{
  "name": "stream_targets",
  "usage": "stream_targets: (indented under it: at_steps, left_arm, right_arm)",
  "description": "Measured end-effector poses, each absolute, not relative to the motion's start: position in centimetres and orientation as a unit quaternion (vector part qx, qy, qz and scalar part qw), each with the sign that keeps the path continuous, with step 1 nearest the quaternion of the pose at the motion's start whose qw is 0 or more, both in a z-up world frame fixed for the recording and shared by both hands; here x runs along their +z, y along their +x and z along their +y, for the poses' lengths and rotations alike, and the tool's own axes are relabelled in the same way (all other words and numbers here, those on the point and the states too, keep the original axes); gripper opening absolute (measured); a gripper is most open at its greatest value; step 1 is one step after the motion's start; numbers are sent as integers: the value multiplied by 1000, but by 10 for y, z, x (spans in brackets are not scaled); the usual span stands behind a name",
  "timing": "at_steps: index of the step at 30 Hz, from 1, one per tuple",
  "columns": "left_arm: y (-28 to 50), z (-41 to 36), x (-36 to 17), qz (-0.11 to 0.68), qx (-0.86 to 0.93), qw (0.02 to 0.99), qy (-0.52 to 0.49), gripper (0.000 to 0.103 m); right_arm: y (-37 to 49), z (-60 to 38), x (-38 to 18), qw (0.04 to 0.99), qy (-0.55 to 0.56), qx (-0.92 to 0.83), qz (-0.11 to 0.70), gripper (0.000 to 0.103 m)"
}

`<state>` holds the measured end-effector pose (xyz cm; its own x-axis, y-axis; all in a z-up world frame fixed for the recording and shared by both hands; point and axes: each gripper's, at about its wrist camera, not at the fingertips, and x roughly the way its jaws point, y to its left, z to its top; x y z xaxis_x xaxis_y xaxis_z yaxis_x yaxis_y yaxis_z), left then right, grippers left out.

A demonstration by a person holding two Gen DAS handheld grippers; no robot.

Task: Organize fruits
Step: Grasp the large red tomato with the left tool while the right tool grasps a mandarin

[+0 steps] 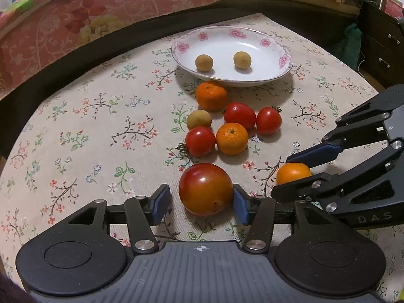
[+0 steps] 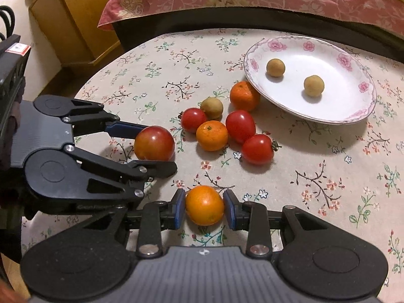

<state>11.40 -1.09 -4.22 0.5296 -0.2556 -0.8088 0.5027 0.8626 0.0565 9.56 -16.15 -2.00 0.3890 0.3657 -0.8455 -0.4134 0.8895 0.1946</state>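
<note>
Bracketing a large red-orange tomato (image 1: 205,189), the left gripper (image 1: 202,203) rests at table level with jaws apart: its right pad touches the fruit, its left pad stands clear. Beyond lie three small tomatoes, two mandarins and a longan (image 1: 199,119) on the floral tablecloth (image 1: 88,131), and a flowered plate (image 1: 277,72) carrying two longans.

Right wrist view: the right gripper (image 2: 204,208) has its blue pads closed against a small orange (image 2: 204,205) on the cloth, just beside the left gripper.
</note>
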Motion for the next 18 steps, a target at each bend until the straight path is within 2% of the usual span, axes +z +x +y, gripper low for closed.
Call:
stream_targets:
  at_steps: [3, 5, 18]
  left_arm:
    - [114, -12, -42, 435, -223, 861, 141, 58]
    - [114, -13, -42, 437, -224, 860, 139, 52]
    - [111, -16, -42, 441, -214, 861, 135, 51]
  right_arm:
    - [96, -163, -20, 832, -21, 232, 504, 33]
    - [96, -165, -20, 830, -16, 231, 508, 33]
    - [89, -173, -20, 829, -21, 222, 513, 33]
